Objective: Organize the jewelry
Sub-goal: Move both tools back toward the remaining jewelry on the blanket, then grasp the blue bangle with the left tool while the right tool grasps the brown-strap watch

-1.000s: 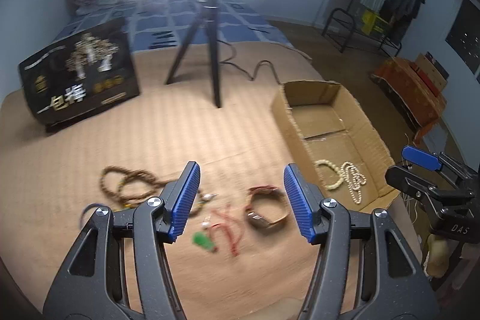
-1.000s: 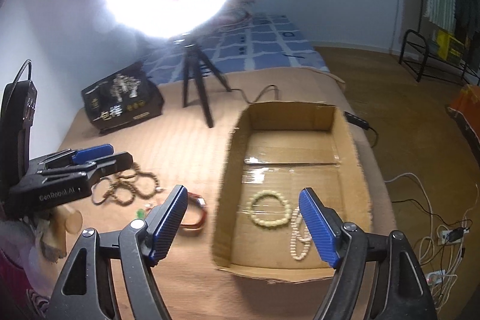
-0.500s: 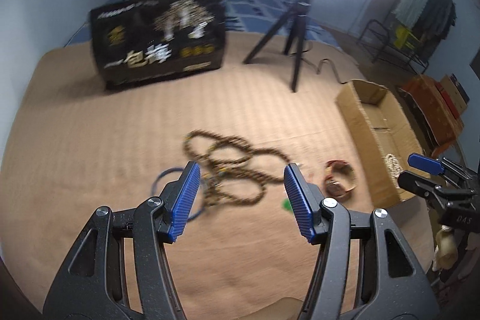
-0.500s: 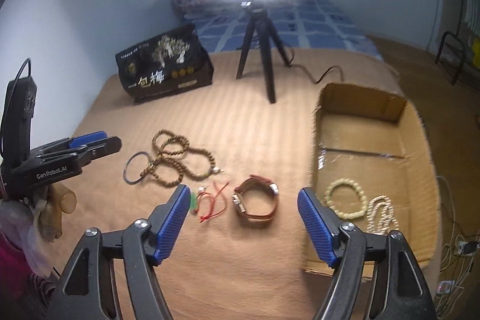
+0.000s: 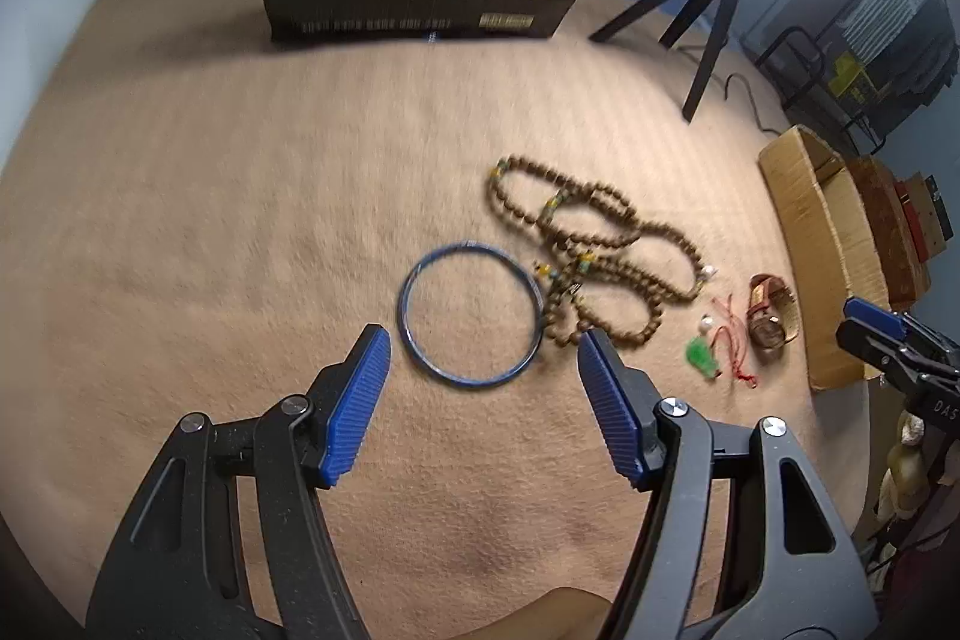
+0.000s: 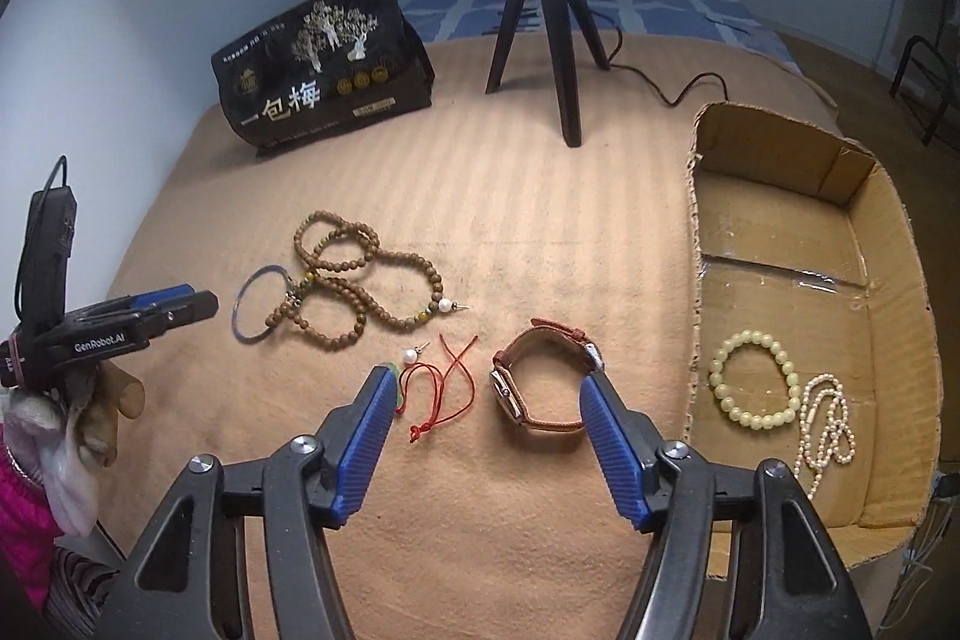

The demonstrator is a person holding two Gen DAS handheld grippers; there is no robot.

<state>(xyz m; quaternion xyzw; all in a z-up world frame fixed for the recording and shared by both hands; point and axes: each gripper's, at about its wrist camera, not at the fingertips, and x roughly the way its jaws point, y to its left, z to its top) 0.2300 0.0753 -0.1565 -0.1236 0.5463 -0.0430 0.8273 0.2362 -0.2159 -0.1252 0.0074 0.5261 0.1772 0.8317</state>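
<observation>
Bangle point(image 5: 471, 314) centre frame, just ahead of left gripper point(image 5: 483, 358), spread, empty.
Watch point(image 6: 540, 381) between spread right gripper point(image 6: 487, 397) fingers, untouched.

Bare mat point(image 5: 210, 250) lies left of the blue bangle point(image 5: 471, 314); wooden beads point(image 5: 600, 250) touch its right.

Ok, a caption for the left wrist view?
Open left gripper hovers over thin blue metal bangle beside brown wooden bead necklace.

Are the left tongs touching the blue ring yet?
Apart. In the left wrist view the open left tongs frame the blue ring, with bare tan cloth showing between each blue fingertip and the ring.
</observation>
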